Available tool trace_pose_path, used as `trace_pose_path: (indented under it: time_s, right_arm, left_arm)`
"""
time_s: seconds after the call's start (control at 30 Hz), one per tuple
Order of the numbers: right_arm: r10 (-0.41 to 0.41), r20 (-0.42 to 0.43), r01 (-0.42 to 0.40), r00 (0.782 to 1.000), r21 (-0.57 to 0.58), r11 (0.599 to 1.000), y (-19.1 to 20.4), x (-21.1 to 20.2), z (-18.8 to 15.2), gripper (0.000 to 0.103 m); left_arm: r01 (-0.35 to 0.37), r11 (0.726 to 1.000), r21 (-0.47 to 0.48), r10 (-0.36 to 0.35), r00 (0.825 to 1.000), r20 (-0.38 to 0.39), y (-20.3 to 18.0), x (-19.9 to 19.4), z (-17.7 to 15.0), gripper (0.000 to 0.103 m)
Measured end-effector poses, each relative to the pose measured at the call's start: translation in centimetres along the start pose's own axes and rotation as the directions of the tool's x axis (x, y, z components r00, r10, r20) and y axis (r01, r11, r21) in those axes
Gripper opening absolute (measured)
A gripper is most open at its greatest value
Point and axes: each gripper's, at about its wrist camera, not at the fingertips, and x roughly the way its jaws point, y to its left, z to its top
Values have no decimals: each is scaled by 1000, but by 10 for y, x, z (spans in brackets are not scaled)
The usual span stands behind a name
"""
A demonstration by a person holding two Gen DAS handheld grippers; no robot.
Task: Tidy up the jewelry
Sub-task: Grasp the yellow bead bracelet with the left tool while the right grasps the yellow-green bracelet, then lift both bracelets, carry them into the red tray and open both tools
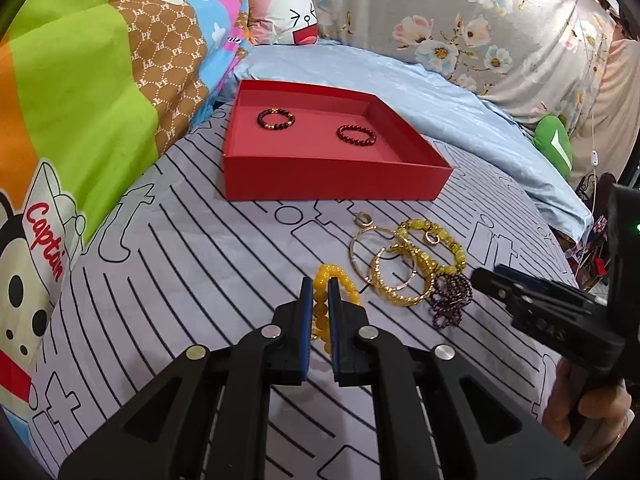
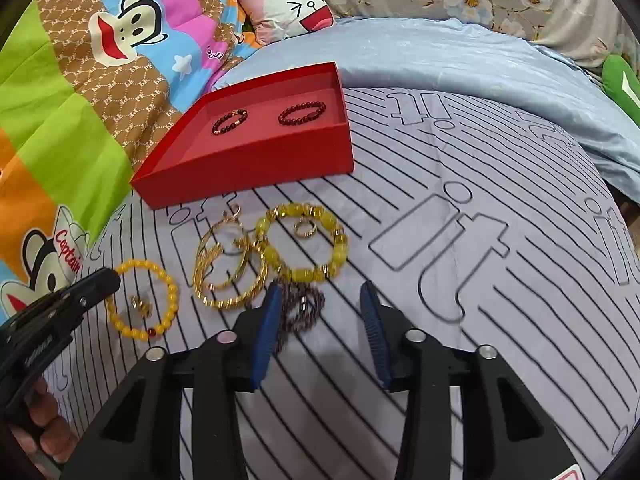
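A red tray (image 1: pixel 332 182) (image 2: pixel 256 178) holds two dark beaded bracelets (image 1: pixel 276 117) (image 1: pixel 356 134). Loose jewelry lies in front of it: a yellow bead bracelet (image 1: pixel 320 308) (image 2: pixel 170 294), gold bangles (image 1: pixel 394 276) (image 2: pixel 230 268), a yellow-green bead bracelet (image 1: pixel 450 246) (image 2: pixel 304 240) with a small ring (image 2: pixel 305 227) inside it, and a dark purple bead strand (image 1: pixel 450 300) (image 2: pixel 302 306). My left gripper (image 1: pixel 321 286) (image 2: pixel 108 278) has its jaws close around the yellow bracelet's edge. My right gripper (image 2: pixel 320 294) (image 1: pixel 482 278) is open, by the purple strand.
The striped grey bedsheet (image 2: pixel 460 220) covers the bed. A colourful cartoon blanket (image 1: pixel 80 100) lies at the left, a light blue cover (image 1: pixel 380 76) and a cartoon pillow (image 1: pixel 284 10) behind the tray, and a green cushion (image 1: pixel 554 146) at the right.
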Motion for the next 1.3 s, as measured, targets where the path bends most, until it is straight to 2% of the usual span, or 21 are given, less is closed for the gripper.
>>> trace_pose_path:
  time_s: [0.37, 0.47, 0.6, 1.03, 1.3]
  right_arm:
    - [-37, -31, 36, 999, -21, 999, -1, 35, 17, 19]
    - [-41, -27, 41, 999, -21, 999, -2, 36, 17, 11]
    - [-33, -24, 33, 999, -19, 999, -2, 34, 19, 10]
    - [27, 82, -24, 996, -44, 999, 11, -20, 46, 10]
    - [47, 119, -36, 992, -87, 996, 21, -47, 68, 10]
  left_arm:
    - [14, 1000, 15, -14, 1000, -10, -6, 9, 5, 7]
    - [20, 1000, 16, -20, 1000, -11, -7, 10, 5, 7]
    - [26, 1000, 11, -26, 1000, -15, -8, 12, 5, 7]
    - [49, 998, 35, -49, 999, -4, -20, -3, 15, 7]
    - [115, 992, 58, -116, 993, 18, -32, -19, 42, 7]
